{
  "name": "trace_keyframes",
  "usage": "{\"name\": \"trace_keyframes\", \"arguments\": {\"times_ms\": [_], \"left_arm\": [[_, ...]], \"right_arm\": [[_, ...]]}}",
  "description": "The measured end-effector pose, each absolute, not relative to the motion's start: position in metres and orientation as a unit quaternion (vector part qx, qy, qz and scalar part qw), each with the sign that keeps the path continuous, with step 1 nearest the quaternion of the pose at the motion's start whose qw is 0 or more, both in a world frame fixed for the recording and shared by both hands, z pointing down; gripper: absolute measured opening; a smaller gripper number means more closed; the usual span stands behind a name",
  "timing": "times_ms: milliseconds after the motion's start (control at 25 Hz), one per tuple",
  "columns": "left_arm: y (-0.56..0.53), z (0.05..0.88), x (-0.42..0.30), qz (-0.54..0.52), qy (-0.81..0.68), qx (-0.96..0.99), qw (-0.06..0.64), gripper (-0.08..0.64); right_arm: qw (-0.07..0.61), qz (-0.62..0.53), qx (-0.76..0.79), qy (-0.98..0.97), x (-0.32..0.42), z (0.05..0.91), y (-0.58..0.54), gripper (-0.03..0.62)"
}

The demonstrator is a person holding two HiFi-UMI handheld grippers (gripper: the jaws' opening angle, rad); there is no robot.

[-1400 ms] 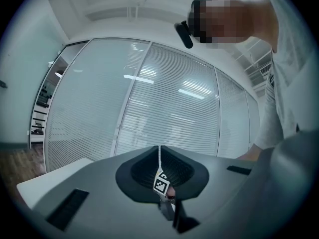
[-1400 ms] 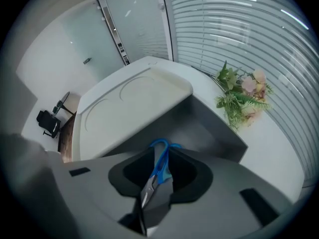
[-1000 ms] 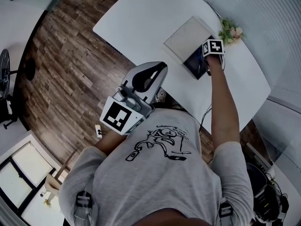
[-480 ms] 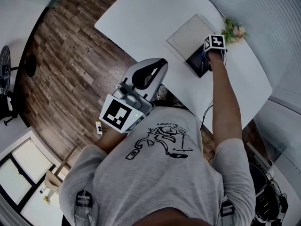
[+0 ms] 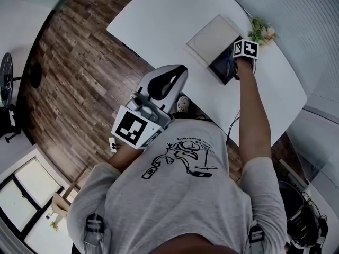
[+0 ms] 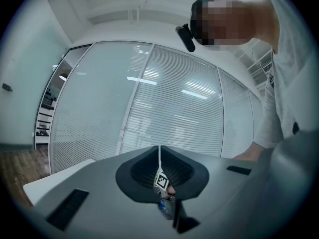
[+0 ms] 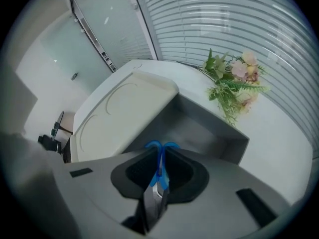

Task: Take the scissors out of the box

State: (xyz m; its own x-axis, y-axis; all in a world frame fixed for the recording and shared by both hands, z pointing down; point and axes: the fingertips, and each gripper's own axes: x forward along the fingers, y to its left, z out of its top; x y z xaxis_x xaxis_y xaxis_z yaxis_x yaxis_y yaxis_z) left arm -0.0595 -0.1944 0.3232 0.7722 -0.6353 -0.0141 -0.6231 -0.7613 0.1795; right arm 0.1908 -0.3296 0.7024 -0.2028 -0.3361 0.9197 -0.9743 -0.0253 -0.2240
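table (image 5: 159,20) white, bears open box (image 7: 214,133), lid (image 7: 124,108) alongside | left gripper (image 6: 159,156) clenched, empty, by torso | right gripper (image 7: 160,156) clamped on scissors (image 7: 158,178), blue handles, over box interior | advice: lift straight up, firm pinch, clear the wall before moving sideways

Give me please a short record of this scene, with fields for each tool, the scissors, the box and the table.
right tool: shut on the scissors
scissors: blue handles pointing away, over the box
left tool: shut, nothing in it
box: open, inside looks bare
lid: pale, beside the box
table: white, flowers near the box
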Motion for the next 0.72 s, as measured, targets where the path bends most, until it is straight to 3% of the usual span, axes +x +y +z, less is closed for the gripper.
{"name": "trace_keyframes", "arguments": {"times_ms": [200, 280, 720], "left_arm": [[-0.187, 0.319, -0.052, -0.041, -0.325, 0.942, 0.077, 0.028], [-0.183, 0.317, -0.050, -0.042, -0.322, 0.943, 0.076, 0.028], [-0.169, 0.316, -0.043, -0.044, -0.307, 0.947, 0.082, 0.029]], "right_arm": [[0.288, 0.466, 0.557, -0.624, 0.197, 0.685, -0.323, 0.043], [0.271, 0.450, 0.566, -0.635, 0.198, 0.675, -0.319, 0.002], [0.247, 0.452, 0.558, -0.651, 0.191, 0.670, -0.303, 0.008]]}}
